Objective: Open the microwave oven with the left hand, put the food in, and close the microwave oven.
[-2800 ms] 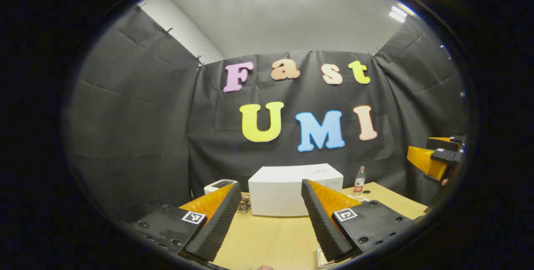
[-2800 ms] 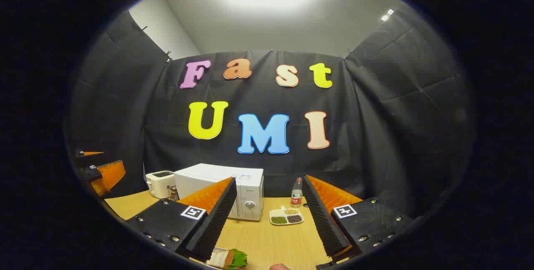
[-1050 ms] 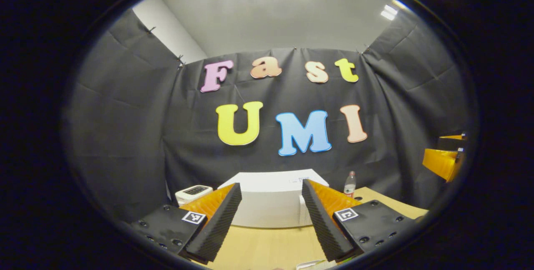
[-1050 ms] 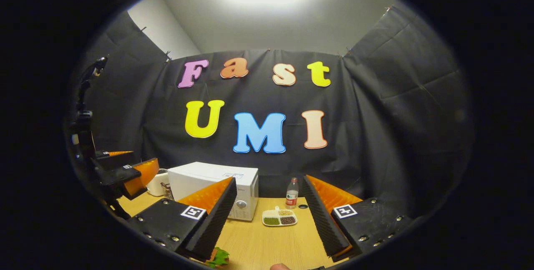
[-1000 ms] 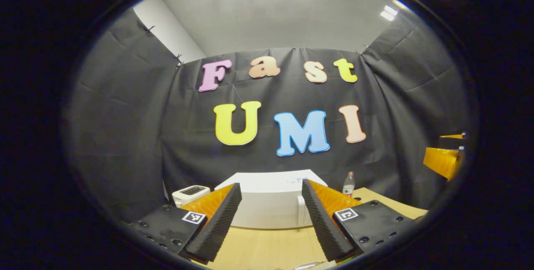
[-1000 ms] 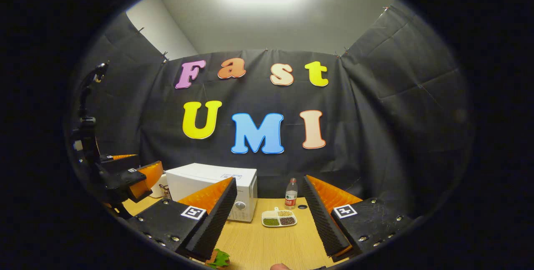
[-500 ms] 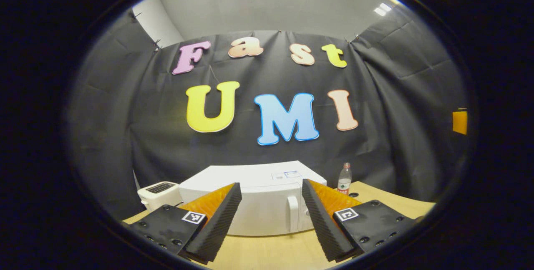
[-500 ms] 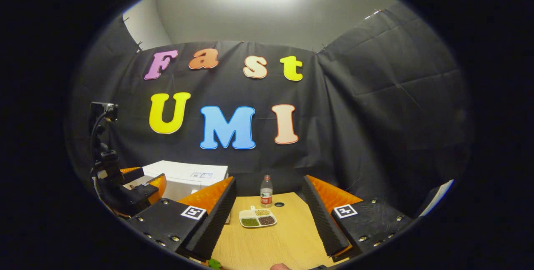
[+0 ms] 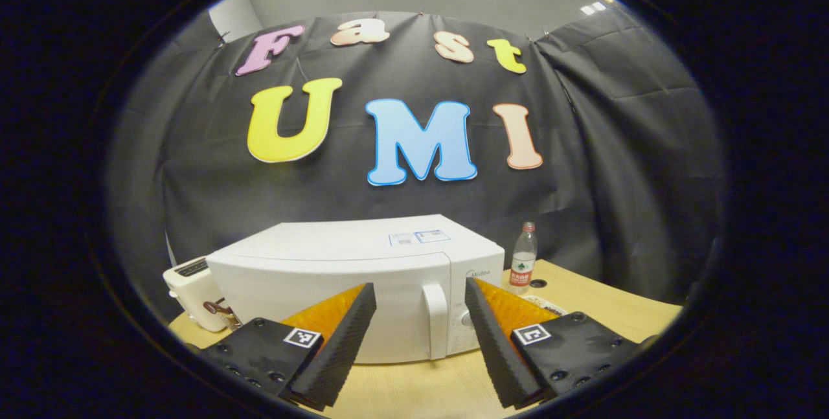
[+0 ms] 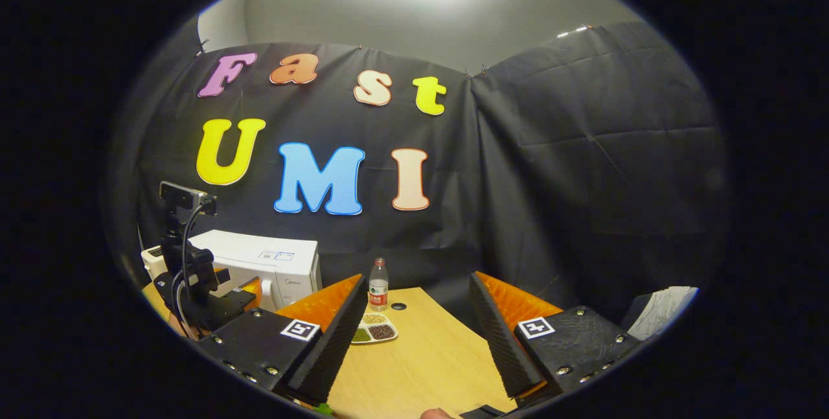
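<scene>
Your tabletop (image 9: 583, 289) carries everything, and the biggest thing on it is the microwave oven (image 9: 337, 276), standing near the back wall with its door shut and facing you. That placing suits you: the door handle (image 9: 435, 322), an upright white bar at the door's right edge, sits squarely between the two fingers in the left gripper view. Your left claw (image 9: 414, 341) is spread wide with nothing in it, wide enough to pass on either side of the handle, though it looks a little short of touching; I judge opening the door is the step in hand.

A toaster (image 9: 191, 289) stands just beside the oven's left side, clear of the door's swing. A water bottle (image 9: 521, 257) stands to the oven's right, with a divided dish (image 10: 372, 329) of beans in front of it.

Your right claw (image 10: 414, 341) is likewise held wide apart and gripping nothing, hanging back over bare tabletop off to the side, probably to keep out of the door's way. The food seems to be the green scrap (image 10: 318, 410) at the bottom edge of the right gripper view, too little of it showing to name.
</scene>
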The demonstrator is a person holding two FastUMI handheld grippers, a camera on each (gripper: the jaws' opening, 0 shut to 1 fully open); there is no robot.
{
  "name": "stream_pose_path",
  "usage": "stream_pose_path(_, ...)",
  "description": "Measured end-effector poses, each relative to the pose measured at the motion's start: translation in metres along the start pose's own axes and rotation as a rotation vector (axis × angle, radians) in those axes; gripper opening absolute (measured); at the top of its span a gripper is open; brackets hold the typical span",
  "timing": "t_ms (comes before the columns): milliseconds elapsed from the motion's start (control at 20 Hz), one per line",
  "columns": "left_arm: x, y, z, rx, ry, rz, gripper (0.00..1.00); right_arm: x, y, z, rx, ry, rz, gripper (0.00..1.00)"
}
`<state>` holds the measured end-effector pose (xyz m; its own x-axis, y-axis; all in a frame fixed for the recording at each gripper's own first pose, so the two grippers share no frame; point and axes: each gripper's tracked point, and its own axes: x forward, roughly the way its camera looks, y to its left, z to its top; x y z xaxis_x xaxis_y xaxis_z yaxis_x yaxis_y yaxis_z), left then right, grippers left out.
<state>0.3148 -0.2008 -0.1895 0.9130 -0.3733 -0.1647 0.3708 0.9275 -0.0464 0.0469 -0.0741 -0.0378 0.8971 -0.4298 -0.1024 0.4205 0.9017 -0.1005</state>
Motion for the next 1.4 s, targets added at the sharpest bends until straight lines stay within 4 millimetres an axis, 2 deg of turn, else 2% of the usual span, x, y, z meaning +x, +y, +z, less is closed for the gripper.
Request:
stream_pose_path(50, 0.007, -0.003, -0.006, -0.001, 0.012, -0.009, 0.89, -0.002, -0.001, -0.002, -0.004, 0.006, -0.014, 0.95)
stream_pose_path(150, 0.022, -0.007, -0.018, 0.003, 0.033, -0.022, 0.92, -0.004, -0.005, -0.004, -0.012, 0.016, -0.041, 0.95)
stream_pose_path(300, 0.037, -0.011, -0.04, 0.006, 0.082, -0.027, 0.72, -0.01, -0.013, -0.006, -0.021, 0.028, -0.083, 0.95)
stream_pose_path(350, 0.039, -0.012, -0.045, 0.001, 0.094, -0.03, 0.74, -0.011, -0.017, -0.007, -0.025, 0.031, -0.096, 0.95)
stream_pose_path(500, 0.047, -0.015, -0.055, 0.005, 0.116, -0.032, 0.53, -0.018, -0.025, -0.009, -0.041, 0.039, -0.123, 0.95)
stream_pose_path(550, 0.05, -0.017, -0.057, 0.008, 0.115, -0.035, 0.45, -0.019, -0.027, -0.01, -0.048, 0.043, -0.129, 0.95)
stream_pose_path(650, 0.054, -0.02, -0.059, 0.022, 0.124, -0.038, 0.42, -0.022, -0.031, -0.011, -0.052, 0.048, -0.143, 0.95)
stream_pose_path(700, 0.054, -0.022, -0.06, 0.025, 0.126, -0.039, 0.36, -0.024, -0.032, -0.01, -0.051, 0.048, -0.149, 0.95)
stream_pose_path(750, 0.053, -0.021, -0.061, 0.025, 0.122, -0.032, 0.42, -0.024, -0.033, -0.01, -0.049, 0.047, -0.153, 0.95)
stream_pose_path(850, 0.057, -0.021, -0.062, 0.028, 0.124, -0.031, 0.39, -0.027, -0.033, -0.011, -0.049, 0.048, -0.155, 0.95)
stream_pose_path(1050, 0.054, -0.02, -0.06, 0.059, 0.137, 0.004, 0.2, -0.03, -0.03, -0.012, -0.069, 0.05, -0.139, 0.95)
stream_pose_path(1300, 0.051, -0.021, -0.058, 0.021, 0.126, -0.028, 0.14, -0.034, -0.021, -0.01, -0.101, 0.045, -0.108, 0.95)
stream_pose_path(1350, 0.051, -0.021, -0.059, 0.026, 0.129, -0.028, 0.16, -0.033, -0.02, -0.009, -0.104, 0.043, -0.101, 0.95)
stream_pose_path(1400, 0.05, -0.021, -0.058, 0.025, 0.126, -0.028, 0.11, -0.033, -0.018, -0.007, -0.104, 0.04, -0.093, 0.95)
